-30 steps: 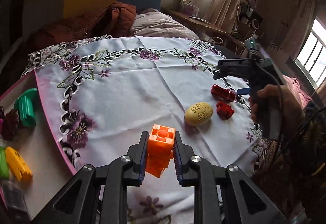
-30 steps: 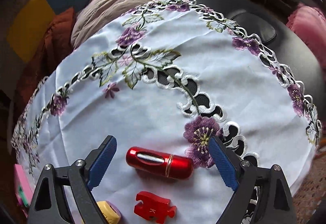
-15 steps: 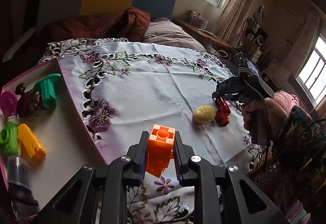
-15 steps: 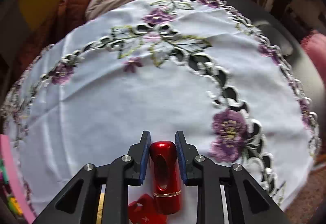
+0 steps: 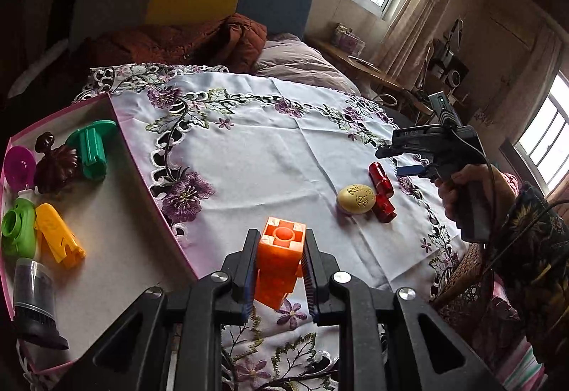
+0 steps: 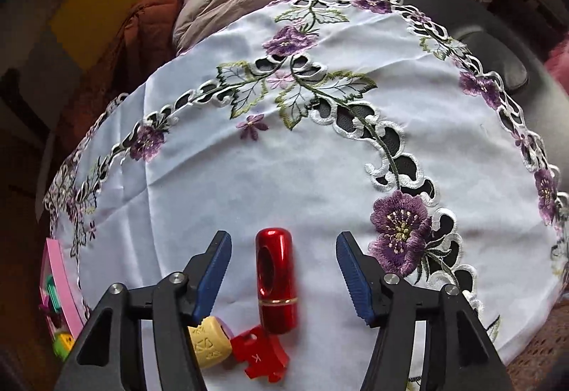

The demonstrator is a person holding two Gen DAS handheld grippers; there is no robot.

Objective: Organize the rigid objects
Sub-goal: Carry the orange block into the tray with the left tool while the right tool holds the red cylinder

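Best move, I'd judge: carry the chunky orange plastic block (image 5: pixel 281 263), clamped tight in the left gripper (image 5: pixel 279 270), over the rim of the pink-edged cardboard box (image 5: pixel 153 199) w/o clipping it, then release low. Right gripper (image 6: pixel 284 270) is wide open, holding nothing. Glossy red metal cylinder (image 6: pixel 275 279) lies on the embroidered white tablecloth (image 6: pixel 284 160) btwn its fingers, touching neither.
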